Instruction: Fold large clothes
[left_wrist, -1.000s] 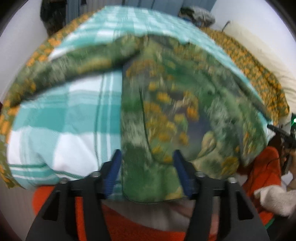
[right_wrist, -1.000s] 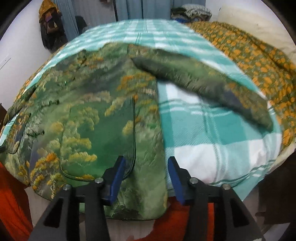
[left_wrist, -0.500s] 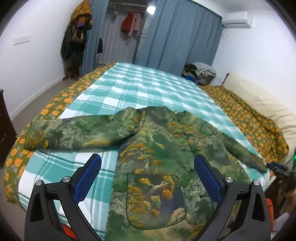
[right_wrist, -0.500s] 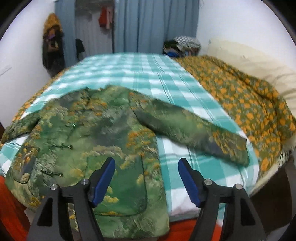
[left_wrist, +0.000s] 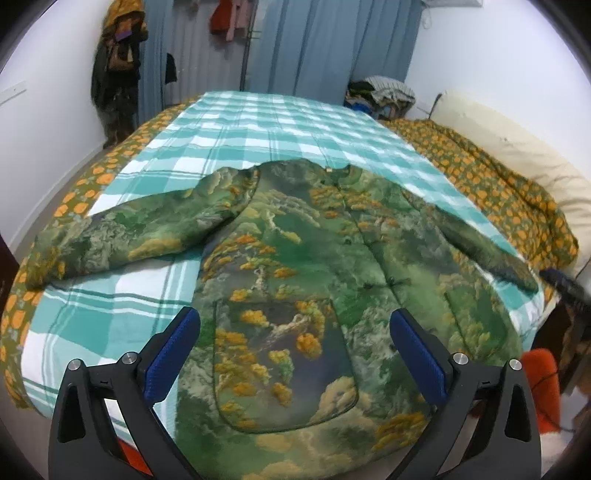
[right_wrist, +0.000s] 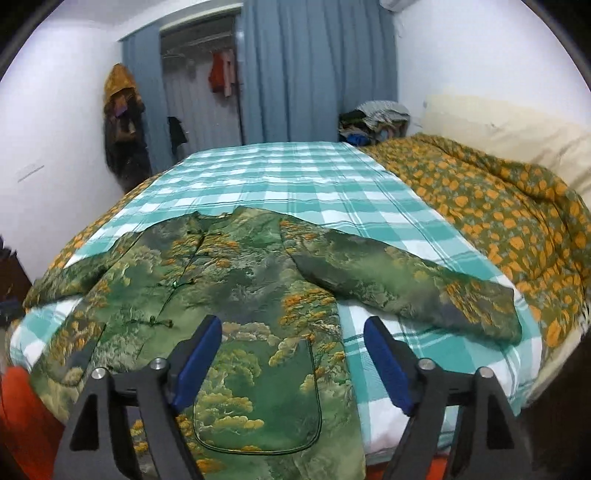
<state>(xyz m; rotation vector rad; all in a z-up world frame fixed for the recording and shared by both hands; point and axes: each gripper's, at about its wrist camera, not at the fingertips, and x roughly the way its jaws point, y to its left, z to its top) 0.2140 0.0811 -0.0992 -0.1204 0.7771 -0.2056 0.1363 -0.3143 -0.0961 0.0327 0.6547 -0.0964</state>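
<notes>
A green jacket (left_wrist: 295, 258) printed with yellow trees lies flat, front up, on the teal checked bed (left_wrist: 280, 125), both sleeves spread outward. Its hem hangs over the near bed edge. My left gripper (left_wrist: 291, 347) hovers above the hem by the left pocket, jaws opening to their widest, nothing between the pads. In the right wrist view the same jacket (right_wrist: 229, 288) fills the left half, its right sleeve (right_wrist: 413, 288) pointing right. My right gripper (right_wrist: 293, 354) hangs over the jacket's right side seam, jaws opening, clear of the cloth.
An orange-flowered green quilt (right_wrist: 509, 206) is bunched along the bed's right side against a cream headboard (right_wrist: 498, 125). A pile of clothes (right_wrist: 373, 122) sits at the far corner. Blue curtains (right_wrist: 314, 70) and hanging coats (right_wrist: 122, 125) stand beyond. Orange fabric (left_wrist: 539, 373) shows low down.
Both grippers let go of the jacket's hem, opened wide and rose back from the bed. The jacket now lies spread flat and still.
</notes>
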